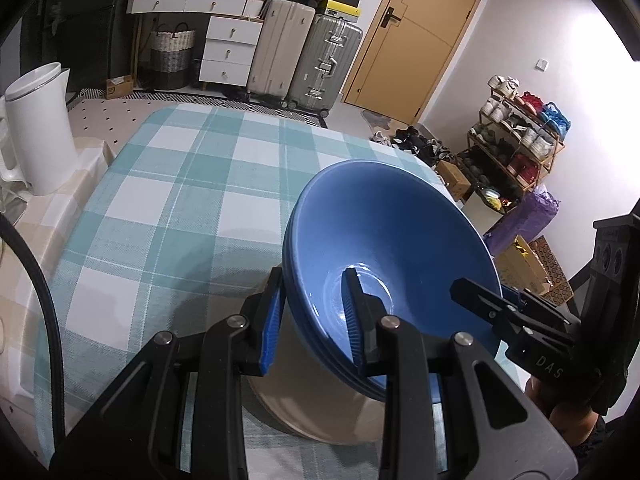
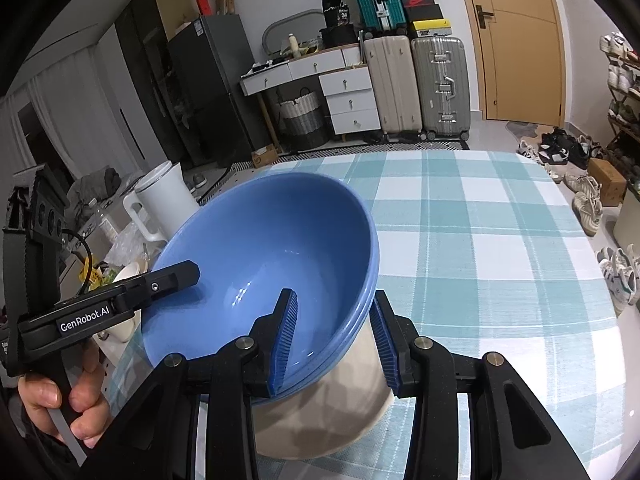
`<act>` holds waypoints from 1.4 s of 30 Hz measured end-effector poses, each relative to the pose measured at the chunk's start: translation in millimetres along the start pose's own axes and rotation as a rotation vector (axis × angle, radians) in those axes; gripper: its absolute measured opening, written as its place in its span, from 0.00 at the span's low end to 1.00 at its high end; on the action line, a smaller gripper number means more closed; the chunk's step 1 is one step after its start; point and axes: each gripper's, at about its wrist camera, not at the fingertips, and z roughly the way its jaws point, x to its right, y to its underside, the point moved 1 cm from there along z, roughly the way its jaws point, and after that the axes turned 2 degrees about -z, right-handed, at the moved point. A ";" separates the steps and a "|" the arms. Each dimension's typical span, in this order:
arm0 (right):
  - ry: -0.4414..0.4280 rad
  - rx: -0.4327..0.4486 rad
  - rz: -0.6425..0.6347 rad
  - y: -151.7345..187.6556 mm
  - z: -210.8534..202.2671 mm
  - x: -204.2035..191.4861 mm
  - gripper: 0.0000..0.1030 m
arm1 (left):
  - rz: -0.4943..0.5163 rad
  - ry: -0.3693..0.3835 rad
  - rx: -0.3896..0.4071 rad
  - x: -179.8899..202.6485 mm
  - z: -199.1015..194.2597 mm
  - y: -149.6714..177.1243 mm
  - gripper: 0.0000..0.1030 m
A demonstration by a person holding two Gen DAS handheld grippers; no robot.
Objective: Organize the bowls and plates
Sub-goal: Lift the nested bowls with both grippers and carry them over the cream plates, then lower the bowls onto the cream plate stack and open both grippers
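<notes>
A stack of blue bowls (image 1: 392,232) (image 2: 272,248) hangs tilted over the checked tablecloth (image 1: 180,184) (image 2: 480,240). My left gripper (image 1: 312,272) is shut on the stack's near-left rim, one finger inside and one outside. On the opposite rim my right gripper (image 2: 334,294) is shut the same way. Each gripper also shows in the other's view: the right gripper (image 1: 480,292) at the right, the left gripper (image 2: 176,280) at the left, held by a hand (image 2: 80,400). A cream dish (image 1: 320,400) (image 2: 328,412) sits directly under the blue bowls. Whether they touch I cannot tell.
A white kettle (image 1: 36,128) (image 2: 164,200) stands left of the cloth, with bags and small clutter (image 2: 120,256) beside it. The table's far edge drops to a floor with suitcases (image 1: 304,52) and a shoe rack (image 1: 520,140). Checked cloth stretches ahead and to the right.
</notes>
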 end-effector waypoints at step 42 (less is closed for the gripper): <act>0.043 -0.030 -0.058 -1.8 23.6 3.7 0.49 | 0.048 -0.060 -0.002 -9.3 47.0 -1.4 0.53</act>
